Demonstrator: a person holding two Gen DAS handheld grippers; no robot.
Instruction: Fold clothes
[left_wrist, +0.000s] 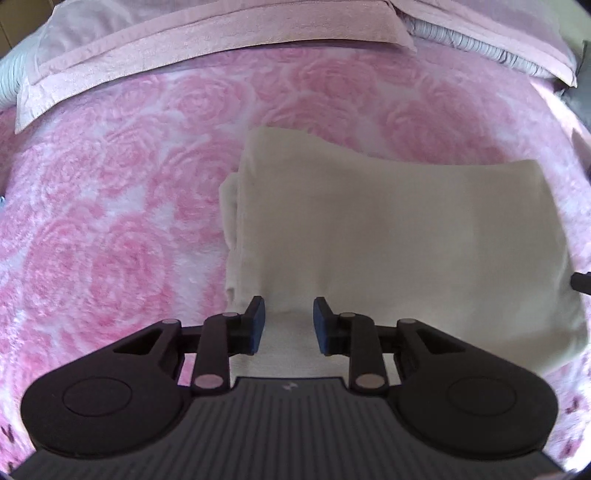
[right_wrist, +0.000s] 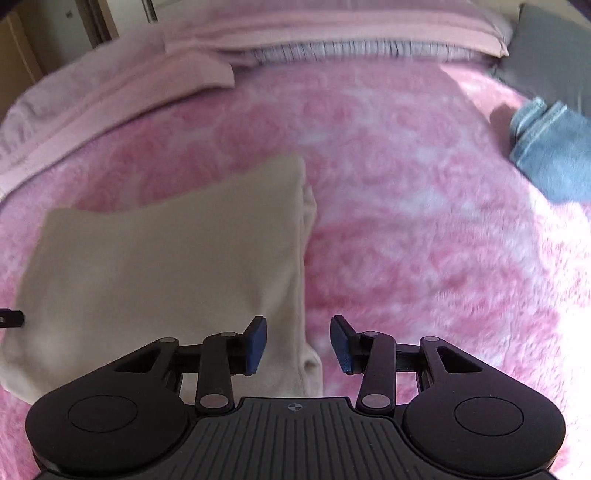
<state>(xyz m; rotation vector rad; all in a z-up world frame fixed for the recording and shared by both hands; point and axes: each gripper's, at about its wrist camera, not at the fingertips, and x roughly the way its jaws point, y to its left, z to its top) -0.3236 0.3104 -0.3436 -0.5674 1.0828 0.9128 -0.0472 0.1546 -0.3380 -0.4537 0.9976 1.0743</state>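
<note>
A cream garment (left_wrist: 388, 240) lies folded into a thick rectangle on the pink rose-patterned blanket (left_wrist: 110, 221). My left gripper (left_wrist: 289, 325) is open and empty, over the garment's near left part. In the right wrist view the same garment (right_wrist: 166, 266) lies left of centre. My right gripper (right_wrist: 298, 345) is open and empty, over the garment's near right edge, one finger above the cloth and the other above the blanket (right_wrist: 424, 240). A tip of the other gripper shows at the frame edge in each view.
Pink pillows (left_wrist: 221, 40) and a grey ruffled cushion (left_wrist: 480, 40) line the head of the bed. A folded blue garment (right_wrist: 550, 155) lies at the far right beside a grey pillow (right_wrist: 554, 51). Furniture stands beyond the bed at the far left (right_wrist: 55, 33).
</note>
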